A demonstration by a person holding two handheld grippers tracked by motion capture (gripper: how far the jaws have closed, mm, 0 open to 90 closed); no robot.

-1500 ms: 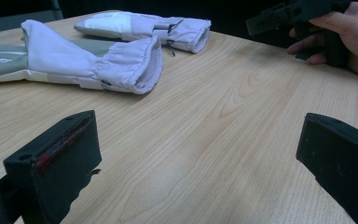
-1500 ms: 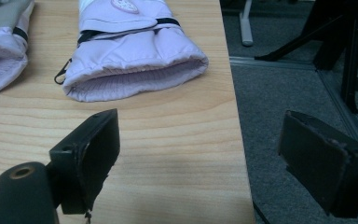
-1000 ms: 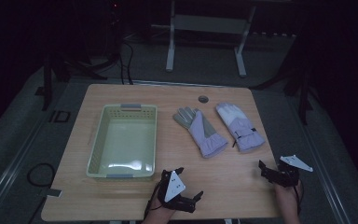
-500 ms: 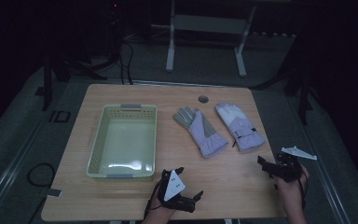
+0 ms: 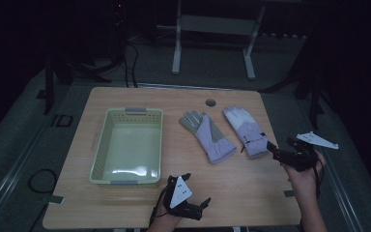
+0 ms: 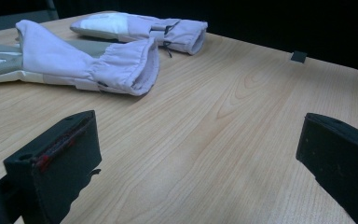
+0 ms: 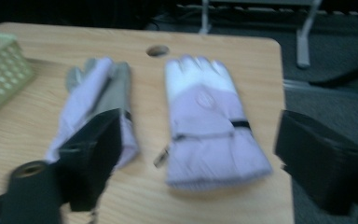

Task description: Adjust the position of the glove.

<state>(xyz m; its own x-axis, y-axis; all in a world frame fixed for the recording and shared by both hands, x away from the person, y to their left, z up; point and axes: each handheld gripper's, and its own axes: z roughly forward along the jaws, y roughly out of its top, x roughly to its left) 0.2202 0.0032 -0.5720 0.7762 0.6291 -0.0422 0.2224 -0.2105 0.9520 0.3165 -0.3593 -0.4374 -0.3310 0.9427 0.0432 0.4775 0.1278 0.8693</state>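
Observation:
Two lilac winter gloves lie side by side on the wooden table (image 5: 174, 104). The left glove (image 5: 207, 136) shows a grey palm; the right glove (image 5: 245, 130) has a white fingertip area. My right gripper (image 5: 280, 145) hovers open just right of the right glove's cuff, and in the right gripper view that glove (image 7: 209, 126) lies between its spread jaws with the other glove (image 7: 98, 93) to the left. My left gripper (image 5: 198, 187) rests open near the table's front edge. The left gripper view looks along the bare wood toward both gloves' cuffs (image 6: 121, 70).
A pale green plastic basket (image 5: 101, 150) stands empty on the table's left half. A round cable hole (image 5: 210, 102) sits near the far edge. A small dark tab (image 5: 287, 193) marks the right edge. Metal stand legs (image 5: 176, 53) rise behind the table.
My right gripper has moved forward and slightly left from the table's right edge, closing in on the right glove's cuff. The left gripper has stayed put.

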